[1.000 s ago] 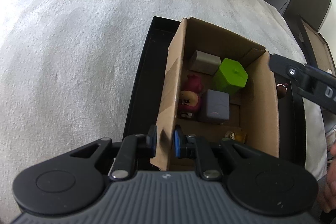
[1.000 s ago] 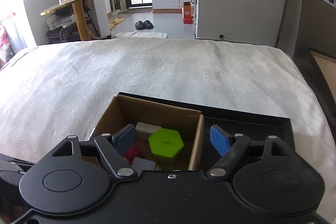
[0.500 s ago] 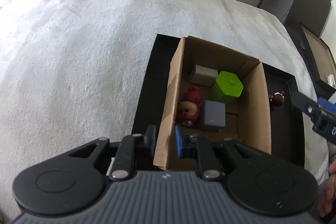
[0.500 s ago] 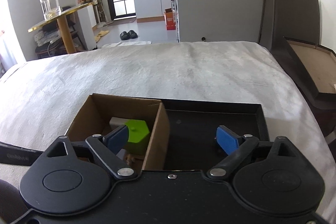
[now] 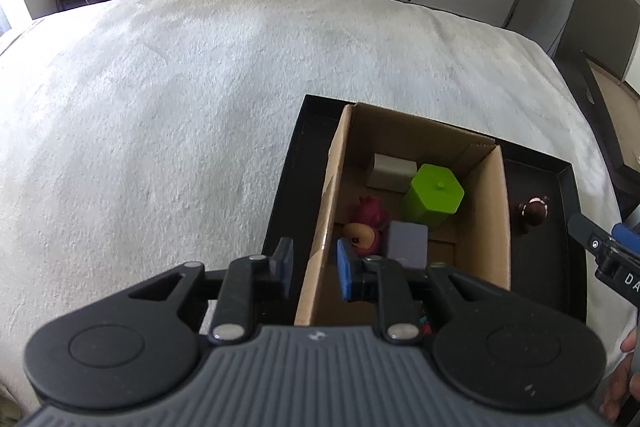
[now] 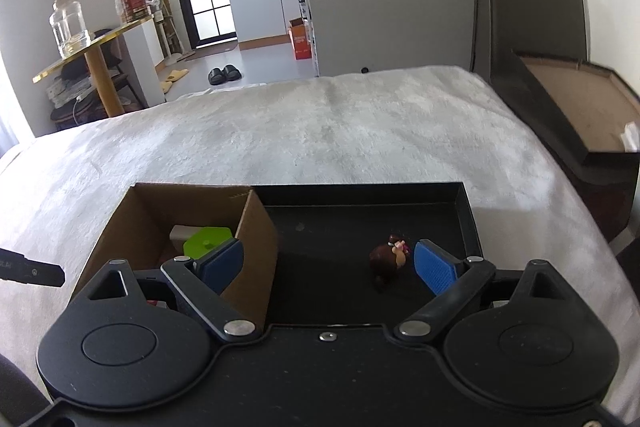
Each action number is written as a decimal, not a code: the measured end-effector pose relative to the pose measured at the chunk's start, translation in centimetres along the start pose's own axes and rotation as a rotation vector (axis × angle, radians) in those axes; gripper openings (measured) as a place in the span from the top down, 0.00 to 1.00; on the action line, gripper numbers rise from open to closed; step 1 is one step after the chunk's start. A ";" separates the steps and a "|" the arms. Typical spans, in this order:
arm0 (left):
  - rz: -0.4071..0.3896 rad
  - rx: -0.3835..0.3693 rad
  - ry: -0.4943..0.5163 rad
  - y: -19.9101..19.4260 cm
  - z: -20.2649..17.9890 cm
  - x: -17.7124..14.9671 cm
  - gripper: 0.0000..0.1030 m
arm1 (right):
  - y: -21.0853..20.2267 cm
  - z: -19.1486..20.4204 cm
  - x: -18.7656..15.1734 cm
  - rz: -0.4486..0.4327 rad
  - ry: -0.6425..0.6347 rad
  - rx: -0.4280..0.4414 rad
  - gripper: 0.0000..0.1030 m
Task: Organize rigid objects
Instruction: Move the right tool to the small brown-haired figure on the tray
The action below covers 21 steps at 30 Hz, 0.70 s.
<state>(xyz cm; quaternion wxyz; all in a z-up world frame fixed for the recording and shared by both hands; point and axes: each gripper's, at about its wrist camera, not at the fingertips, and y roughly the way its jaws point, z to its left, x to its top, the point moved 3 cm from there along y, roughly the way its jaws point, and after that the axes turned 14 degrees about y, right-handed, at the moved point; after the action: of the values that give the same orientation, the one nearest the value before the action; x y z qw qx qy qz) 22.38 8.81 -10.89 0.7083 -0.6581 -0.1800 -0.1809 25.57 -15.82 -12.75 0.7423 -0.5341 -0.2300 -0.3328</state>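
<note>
A small brown figurine is seen lying in the black tray, near its right edge, just beside the wide-open, empty right gripper. It is judged light, hard, prob. slippery; best pinched across the body. The left gripper is opening astride the cardboard box wall w/o pressing.

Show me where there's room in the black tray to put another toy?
The black tray floor is bare between the cardboard box and the brown figurine, and behind it. The box is crowded: green block, grey cube, red toy.
</note>
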 end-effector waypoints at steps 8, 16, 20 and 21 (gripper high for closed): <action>0.009 0.030 0.023 0.4 -1.9 1.1 0.50 | 1.9 -1.9 0.4 0.032 0.045 -0.001 0.21; 0.009 0.091 0.047 1.0 -3.9 3.0 0.30 | 4.4 -4.5 0.7 0.077 0.100 0.004 0.37; 0.019 0.125 0.056 1.5 -4.8 3.6 0.28 | 5.5 -5.6 0.8 0.094 0.097 0.009 0.37; 0.024 0.133 0.060 1.7 -5.1 3.7 0.28 | 5.9 -6.0 0.7 0.102 0.103 0.013 0.37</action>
<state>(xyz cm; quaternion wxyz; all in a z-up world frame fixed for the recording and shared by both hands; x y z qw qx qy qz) 26.53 3.80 -10.84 0.7576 -0.6061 -0.1623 -0.1798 30.38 -20.42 -17.97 0.7728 -0.5224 -0.1659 -0.3200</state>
